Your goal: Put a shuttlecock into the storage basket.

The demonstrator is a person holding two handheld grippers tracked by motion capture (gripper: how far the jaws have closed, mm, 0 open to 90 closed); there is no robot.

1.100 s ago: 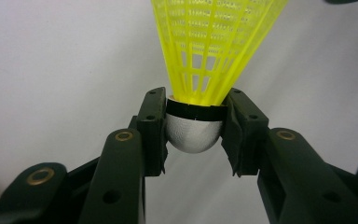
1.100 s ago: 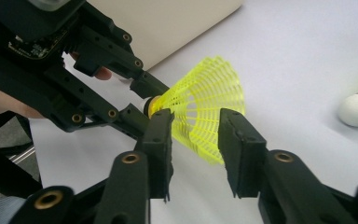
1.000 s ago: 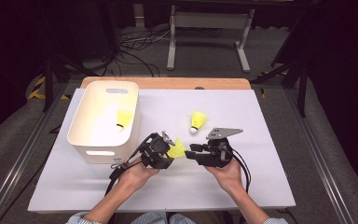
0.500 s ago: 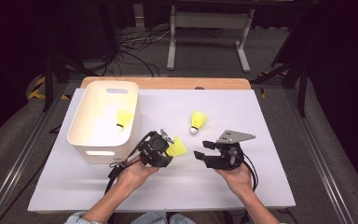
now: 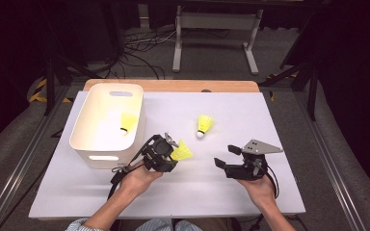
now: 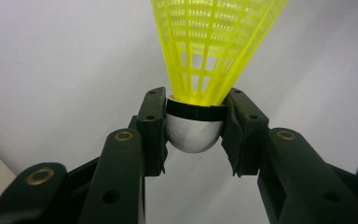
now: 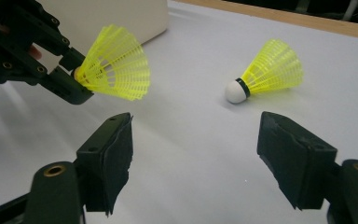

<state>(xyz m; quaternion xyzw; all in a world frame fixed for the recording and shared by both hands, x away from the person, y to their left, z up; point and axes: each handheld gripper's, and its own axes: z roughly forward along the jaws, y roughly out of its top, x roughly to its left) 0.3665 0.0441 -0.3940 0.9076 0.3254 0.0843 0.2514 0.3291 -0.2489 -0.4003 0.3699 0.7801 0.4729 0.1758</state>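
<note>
My left gripper (image 5: 171,154) is shut on the white cork of a yellow shuttlecock (image 5: 182,152), held just above the table right of the bin. Its pads clamp the cork from both sides in the left gripper view, where the shuttlecock (image 6: 214,42) flares away from the left gripper (image 6: 195,126). My right gripper (image 5: 224,156) stands apart to the right, and its jaws have just been opening with nothing between them. The right gripper view looks past the right gripper (image 7: 198,128) at the held shuttlecock (image 7: 116,70) and a second shuttlecock (image 7: 270,70) lying on the table.
A white bin (image 5: 107,96) stands at the left of the white table (image 5: 270,120), with a third yellow shuttlecock (image 5: 128,121) inside. The second shuttlecock (image 5: 204,125) lies mid-table beyond both grippers. A wooden strip edges the far side.
My right gripper has drawn away to the right from the held shuttlecock's skirt, and its jaws have spread wide. The left gripper has stayed put with the shuttlecock.
</note>
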